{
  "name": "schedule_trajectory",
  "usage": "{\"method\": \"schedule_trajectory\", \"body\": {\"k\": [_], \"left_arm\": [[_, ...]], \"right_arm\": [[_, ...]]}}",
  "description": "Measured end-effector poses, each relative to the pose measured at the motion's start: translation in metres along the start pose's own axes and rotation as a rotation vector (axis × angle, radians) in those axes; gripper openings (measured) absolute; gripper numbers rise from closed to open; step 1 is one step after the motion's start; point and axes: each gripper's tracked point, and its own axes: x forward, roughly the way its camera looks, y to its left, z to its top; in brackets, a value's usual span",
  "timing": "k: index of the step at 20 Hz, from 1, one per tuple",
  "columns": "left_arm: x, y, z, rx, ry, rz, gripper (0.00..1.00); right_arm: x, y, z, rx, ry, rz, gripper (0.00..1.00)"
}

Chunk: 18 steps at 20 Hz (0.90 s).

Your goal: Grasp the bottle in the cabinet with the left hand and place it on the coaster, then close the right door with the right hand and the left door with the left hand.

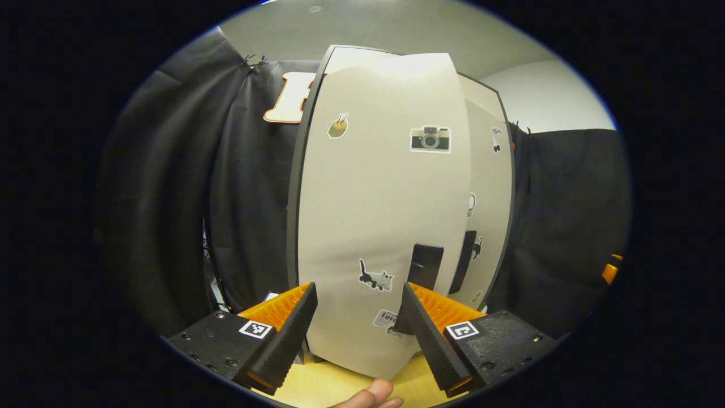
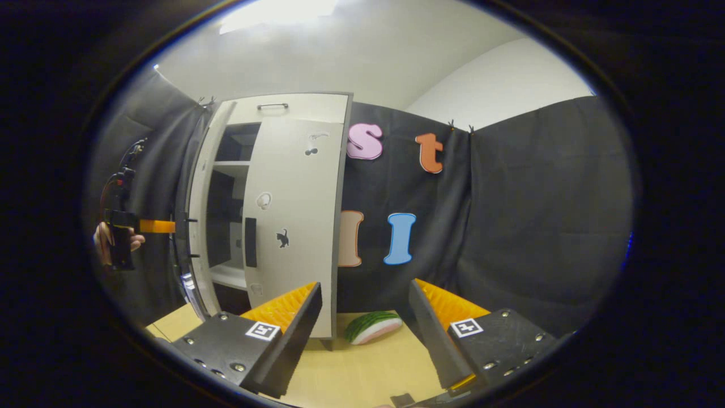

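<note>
Standing on one table (image 2: 362, 374): one cabinet (image 2: 272, 107), two doors, one watermelon slice (image 2: 372, 327).

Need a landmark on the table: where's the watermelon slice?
In the right gripper view, the watermelon slice lies on the wooden table, just right of the cabinet's base.

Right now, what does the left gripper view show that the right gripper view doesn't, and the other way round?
The left gripper view shows the left door's front close up, with its camera sticker and a fingertip at the bottom. The right gripper view shows the cabinet's shelves, a watermelon-slice toy on the table, and the left gripper at the left door's edge. Both show the right door closed and the cabinet.
</note>
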Motion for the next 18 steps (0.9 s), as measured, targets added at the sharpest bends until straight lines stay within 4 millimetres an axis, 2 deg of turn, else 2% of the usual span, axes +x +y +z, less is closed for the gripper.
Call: {"method": "schedule_trajectory", "body": {"k": [2,3,4,5,6,7,10,14,18], "left_arm": [[-0.017,-0.013,0.005,0.011,-0.012,-0.002,0.96],[-0.026,-0.018,0.007,0.018,-0.017,0.003,0.92],[-0.036,-0.022,0.009,0.025,-0.02,0.01,0.96],[-0.047,-0.026,0.01,0.032,-0.022,0.017,0.92],[-0.057,-0.03,0.011,0.035,-0.026,0.026,0.92],[-0.068,-0.032,0.013,0.034,-0.03,0.035,0.96],[-0.098,-0.041,0.014,0.034,-0.031,0.058,0.96],[-0.132,-0.046,0.009,0.05,-0.026,0.102,0.96],[-0.158,-0.05,0.004,0.058,-0.015,0.125,0.96]], "right_arm": [[-0.015,-0.009,0.0,0.019,0.0,0.0,0.94],[-0.024,-0.013,0.002,0.026,-0.003,0.004,0.94],[-0.031,-0.017,0.003,0.029,-0.004,0.009,0.94],[-0.038,-0.021,0.005,0.031,-0.006,0.013,0.94],[-0.047,-0.025,0.007,0.034,-0.008,0.018,0.94],[-0.054,-0.027,0.01,0.038,-0.012,0.024,0.94],[-0.07,-0.029,0.021,0.061,-0.025,0.056,0.94],[-0.084,-0.018,0.029,0.04,-0.041,0.105,0.94],[-0.088,0.01,0.036,0.071,-0.036,0.155,0.94]]}}
